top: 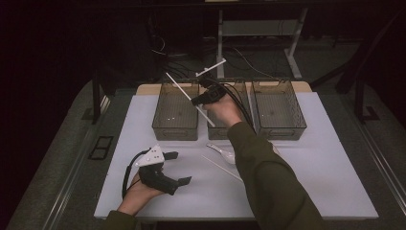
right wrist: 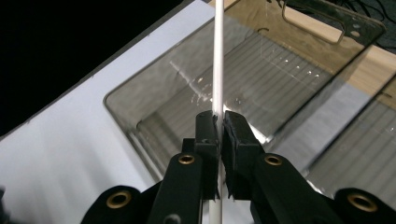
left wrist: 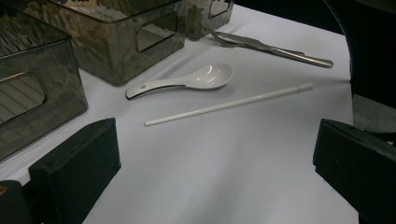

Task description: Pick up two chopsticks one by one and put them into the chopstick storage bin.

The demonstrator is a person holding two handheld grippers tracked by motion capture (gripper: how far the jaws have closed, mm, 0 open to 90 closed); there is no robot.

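White stick (right wrist: 217, 56) in right tongs (right wrist: 219, 122) above leftmost bin's rim (right wrist: 122, 91).

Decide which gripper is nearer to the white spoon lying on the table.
Left. The left gripper rests on the table beside the white spoon, jaws open toward it. The right gripper is farther back, above the bins, clamping a white stick.

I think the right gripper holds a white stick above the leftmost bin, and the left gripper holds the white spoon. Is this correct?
Not quite. In the left gripper view, the left gripper has open jaws with nothing between them; the white spoon lies on the table. The right gripper does hold the white stick above the leftmost bin.
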